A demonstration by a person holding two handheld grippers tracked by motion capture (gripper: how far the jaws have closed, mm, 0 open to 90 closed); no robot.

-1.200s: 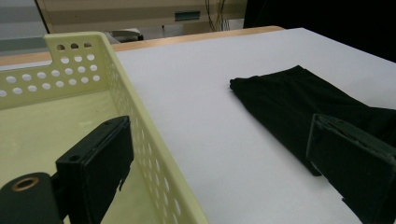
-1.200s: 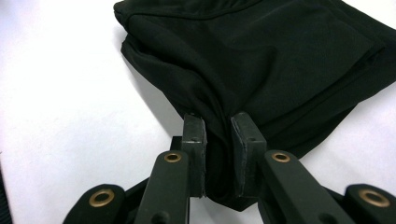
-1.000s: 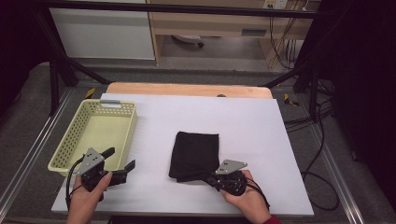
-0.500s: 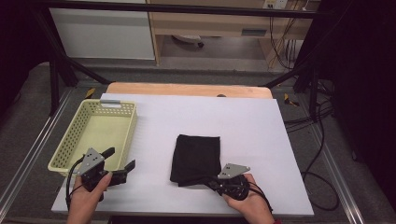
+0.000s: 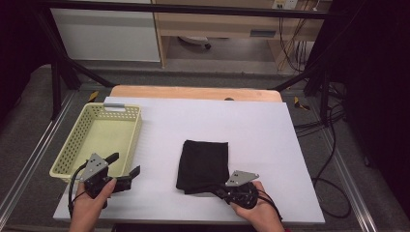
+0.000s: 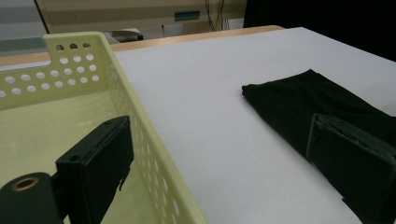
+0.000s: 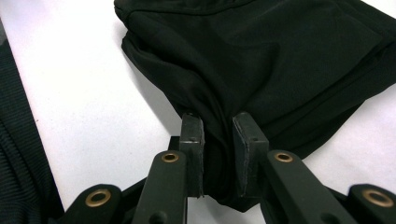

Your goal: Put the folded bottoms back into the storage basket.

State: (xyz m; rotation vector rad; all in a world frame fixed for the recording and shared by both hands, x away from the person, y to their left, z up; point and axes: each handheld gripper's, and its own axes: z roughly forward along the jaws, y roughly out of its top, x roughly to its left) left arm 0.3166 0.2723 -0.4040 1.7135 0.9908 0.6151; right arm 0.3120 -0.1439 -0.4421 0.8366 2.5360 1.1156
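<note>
Black folded cloth [image 5: 203, 164] slid toward you; right gripper [image 7: 218, 133] pinches its hem, left gripper [image 5: 126, 170] spread idle.

The folded cloth [image 5: 203, 164] is plain black with no pattern. The basket [image 5: 72, 155] at the left is pale yellow, its walls dotted with rows of round holes. The worktop [image 5: 251, 130] is white, with a light wooden strip along its far edge. Both claws are black with brass-coloured rivets: left claw [image 5: 129, 170], right claw [image 7: 218, 135]. Each carries a grey plate.
</note>
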